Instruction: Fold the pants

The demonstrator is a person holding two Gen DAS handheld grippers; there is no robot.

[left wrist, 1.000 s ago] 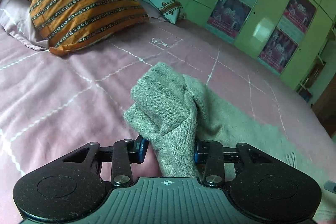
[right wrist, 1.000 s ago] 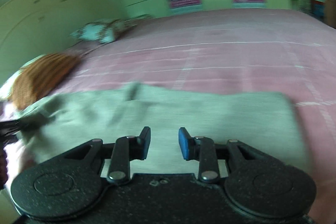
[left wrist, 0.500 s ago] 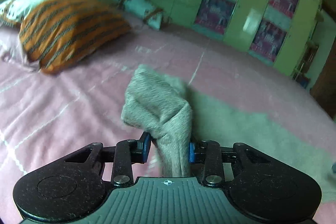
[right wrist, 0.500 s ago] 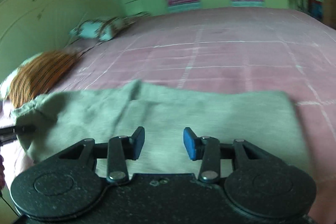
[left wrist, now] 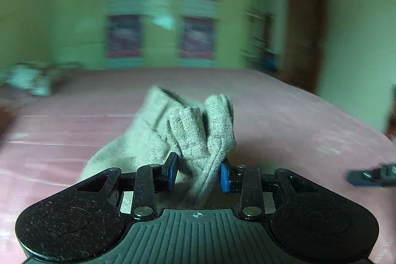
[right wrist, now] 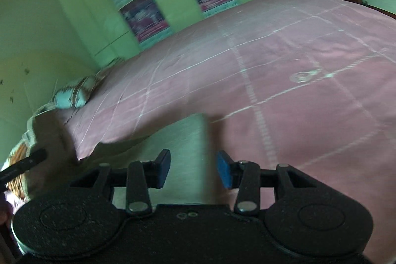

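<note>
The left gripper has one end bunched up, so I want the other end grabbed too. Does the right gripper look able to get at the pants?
Probably yes: the right gripper is open, with the grey pants lying flat on the bedspread just ahead and nothing between.

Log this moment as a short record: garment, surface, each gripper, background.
garment: grey pants, one end bunched and lifted, the rest trailing on the bed
surface: pink bedspread with pale grid lines
left gripper: shut on the bunched grey fabric, which sits between its blue pads
right gripper: open, its jaws have just been opening, no fabric pinched; flat grey cloth lies beyond its fingertips
background: green wardrobe doors with posters, a small patterned pillow at the bed's far edge
image quality: left view blurred
</note>
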